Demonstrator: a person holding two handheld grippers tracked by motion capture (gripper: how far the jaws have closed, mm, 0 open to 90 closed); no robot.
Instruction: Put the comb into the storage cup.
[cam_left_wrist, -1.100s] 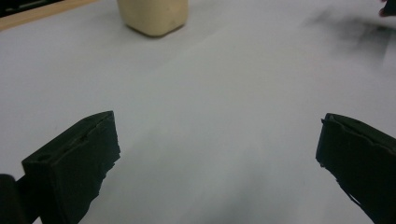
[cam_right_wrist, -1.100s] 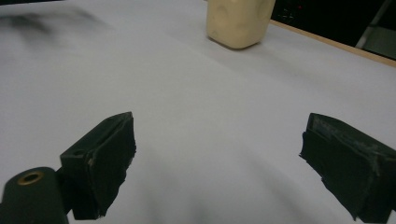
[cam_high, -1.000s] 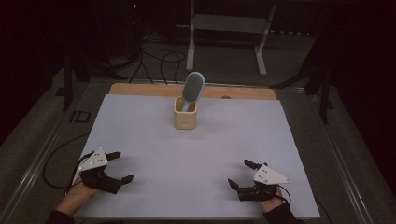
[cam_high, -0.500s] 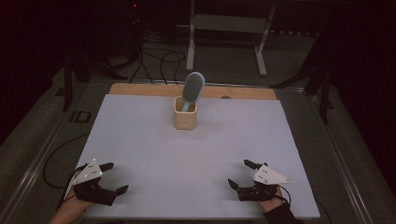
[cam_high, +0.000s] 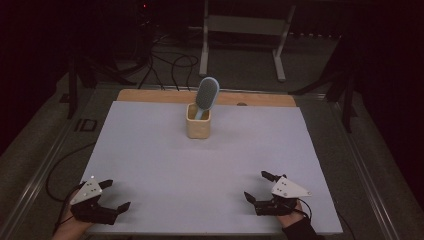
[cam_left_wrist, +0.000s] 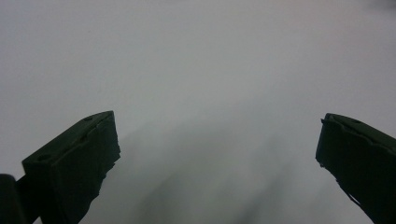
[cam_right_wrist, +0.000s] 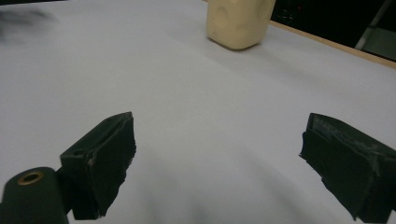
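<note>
High view: both my tongs, left gripper (cam_high: 114, 195) and right gripper (cam_high: 258, 186), rest spread and empty; next move, I judge, reaches ahead to the brush (cam_high: 206, 94) in the cup (cam_high: 198, 128).

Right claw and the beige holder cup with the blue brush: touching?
Apart. The high view shows the right claw open at the table's near edge, with bare white tabletop between it and the beige holder cup.
</note>
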